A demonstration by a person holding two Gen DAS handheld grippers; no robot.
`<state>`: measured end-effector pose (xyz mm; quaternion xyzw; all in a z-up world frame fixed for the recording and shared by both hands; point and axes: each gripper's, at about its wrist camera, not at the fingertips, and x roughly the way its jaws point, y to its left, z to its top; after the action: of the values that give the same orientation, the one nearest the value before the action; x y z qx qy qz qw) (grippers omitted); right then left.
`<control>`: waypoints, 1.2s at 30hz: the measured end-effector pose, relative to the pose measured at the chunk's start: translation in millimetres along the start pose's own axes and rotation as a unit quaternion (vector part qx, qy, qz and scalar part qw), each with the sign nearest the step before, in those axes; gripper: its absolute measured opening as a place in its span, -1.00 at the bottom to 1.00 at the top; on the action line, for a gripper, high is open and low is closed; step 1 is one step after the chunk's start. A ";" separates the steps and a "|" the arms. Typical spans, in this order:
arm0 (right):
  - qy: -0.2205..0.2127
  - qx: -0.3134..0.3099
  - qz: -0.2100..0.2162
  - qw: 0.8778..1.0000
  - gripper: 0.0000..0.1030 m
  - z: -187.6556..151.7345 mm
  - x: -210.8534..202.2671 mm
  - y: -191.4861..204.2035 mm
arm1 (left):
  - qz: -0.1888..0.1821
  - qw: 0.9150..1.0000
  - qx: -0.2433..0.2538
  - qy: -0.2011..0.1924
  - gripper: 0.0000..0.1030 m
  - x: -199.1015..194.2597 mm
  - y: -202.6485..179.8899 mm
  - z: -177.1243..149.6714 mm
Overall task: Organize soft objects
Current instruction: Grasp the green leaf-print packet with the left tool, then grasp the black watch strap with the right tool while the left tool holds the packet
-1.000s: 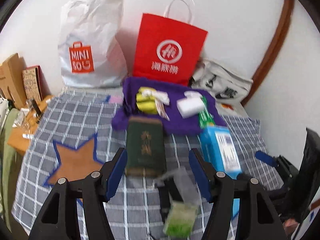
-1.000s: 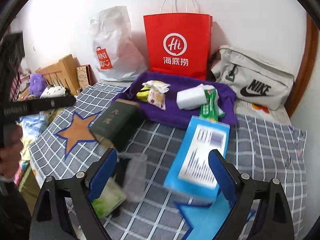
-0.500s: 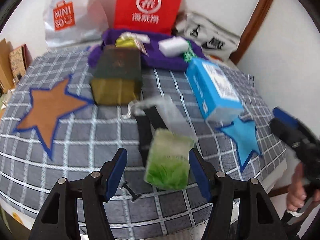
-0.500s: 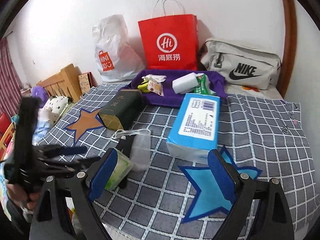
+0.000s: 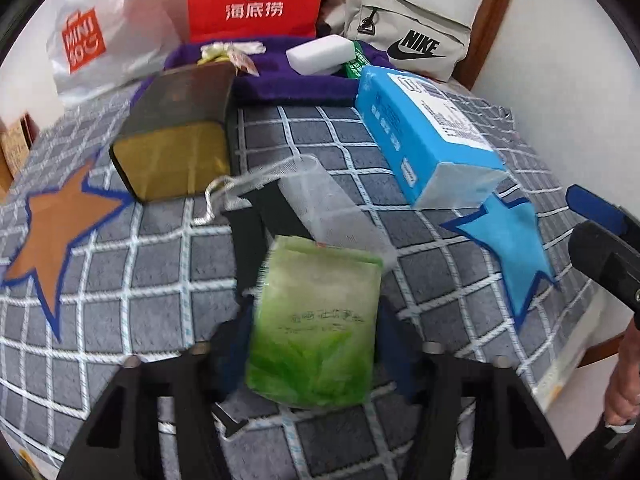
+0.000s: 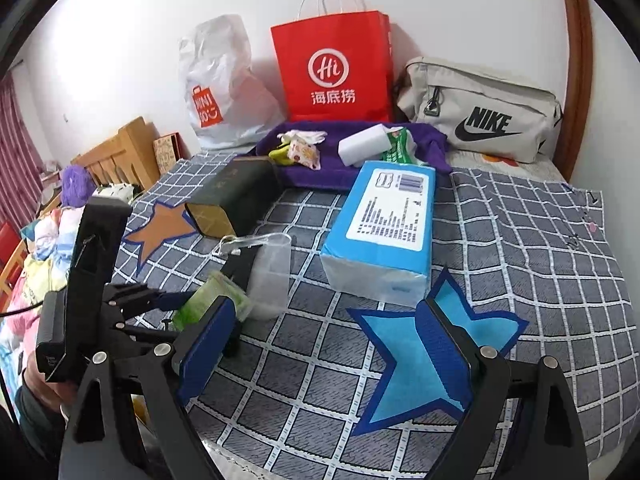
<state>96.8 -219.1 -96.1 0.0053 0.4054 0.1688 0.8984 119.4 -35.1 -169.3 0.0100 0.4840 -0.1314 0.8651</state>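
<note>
Green tissue packet (image 5: 316, 320) sits between the left gripper (image 5: 316, 344) fingers, which flank it, spread apart, contact unclear through blur. Right gripper (image 6: 324, 344) hangs wide open above the blue star (image 6: 424, 364).

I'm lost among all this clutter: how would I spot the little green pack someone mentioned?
Start at the grey checked blanket and find the large blue tissue pack. Nearer the left tool lies the small soft green plastic-wrapped pack, beside a clear mesh pouch. It is the only leaf-green item there.

Left tool (image 5: 316, 344) has closed in around the green packet (image 5: 316, 324).
</note>
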 end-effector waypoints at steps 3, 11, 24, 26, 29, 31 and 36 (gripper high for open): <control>0.007 0.004 0.007 1.000 0.76 -1.2 5.8 1.2 | -0.015 1.000 -0.010 -0.011 -0.10 -6.1 9.7 3.5; 0.032 -0.010 0.030 0.999 0.57 -1.3 36.1 21.8 | 0.069 0.996 -0.051 -0.030 -0.09 -23.4 60.1 10.4; 0.092 -0.079 0.043 0.992 -0.07 4.3 105.5 74.2 | 0.031 0.992 -0.119 -0.031 -0.07 -10.5 107.7 0.9; 0.104 -0.086 0.030 0.990 -0.19 3.5 116.8 79.3 | 0.021 0.992 -0.123 -0.033 -0.06 -10.8 109.4 0.0; 0.111 -0.094 0.019 0.989 -0.21 2.1 124.9 86.6 | 0.012 0.991 -0.125 -0.037 -0.05 -10.8 111.8 -1.5; 0.109 -0.112 0.001 0.988 -0.21 1.5 127.3 93.7 | 0.012 0.991 -0.125 -0.039 -0.05 -11.0 111.1 -1.7; 0.103 -0.112 0.008 0.988 -0.60 4.7 129.3 95.6 | 0.003 0.991 -0.127 -0.041 -0.05 -11.8 113.6 -3.7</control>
<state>151.0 -88.5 -172.9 -0.1094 0.4739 0.2202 0.8456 137.3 77.7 -173.8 -0.1045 0.4607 -0.0667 0.8788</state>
